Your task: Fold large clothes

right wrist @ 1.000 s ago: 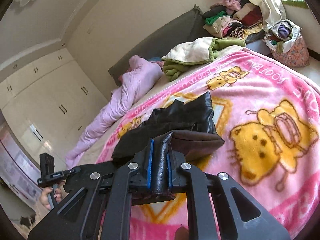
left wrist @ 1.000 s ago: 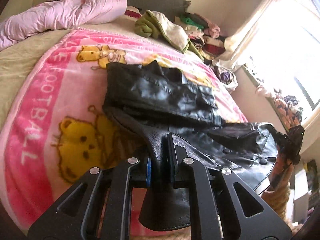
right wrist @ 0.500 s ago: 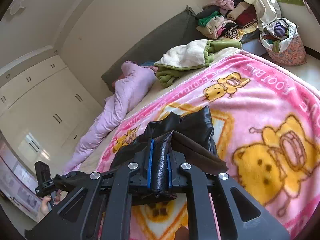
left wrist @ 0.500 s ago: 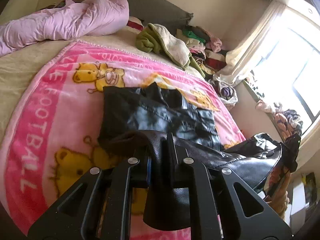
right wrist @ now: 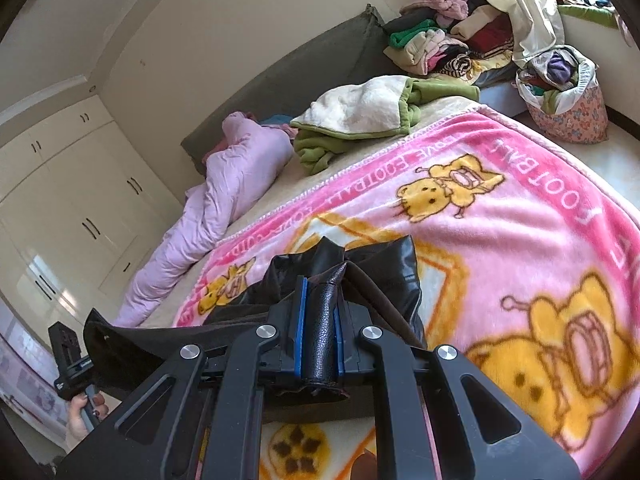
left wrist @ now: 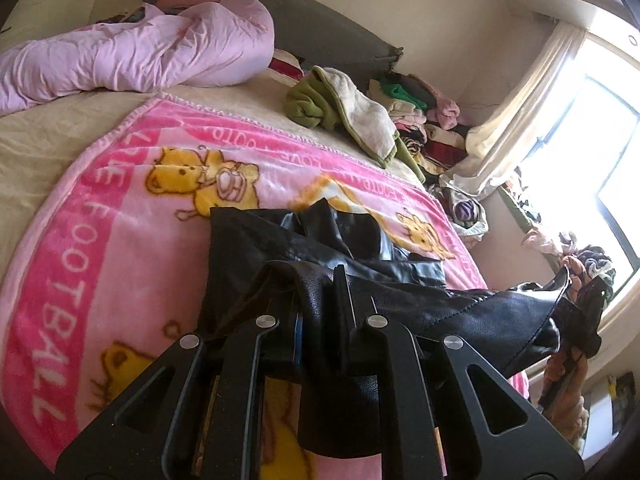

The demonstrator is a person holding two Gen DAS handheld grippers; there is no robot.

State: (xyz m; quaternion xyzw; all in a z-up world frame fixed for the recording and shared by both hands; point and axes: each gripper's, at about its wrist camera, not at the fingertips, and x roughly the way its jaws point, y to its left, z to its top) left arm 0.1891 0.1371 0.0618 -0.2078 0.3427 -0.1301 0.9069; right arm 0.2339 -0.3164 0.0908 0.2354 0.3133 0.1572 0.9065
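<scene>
Roughly mid-fold: my left gripper [left wrist: 322,320] and right gripper [right wrist: 320,332] are each pinching a near edge of the black leather jacket [left wrist: 332,236], lifted off the pink cartoon blanket [left wrist: 120,216]. The jacket's far part lies bunched mid-blanket. Left to do, I'd judge: carry the held edge over, lay it flat, release, tidy the remaining folds.
</scene>
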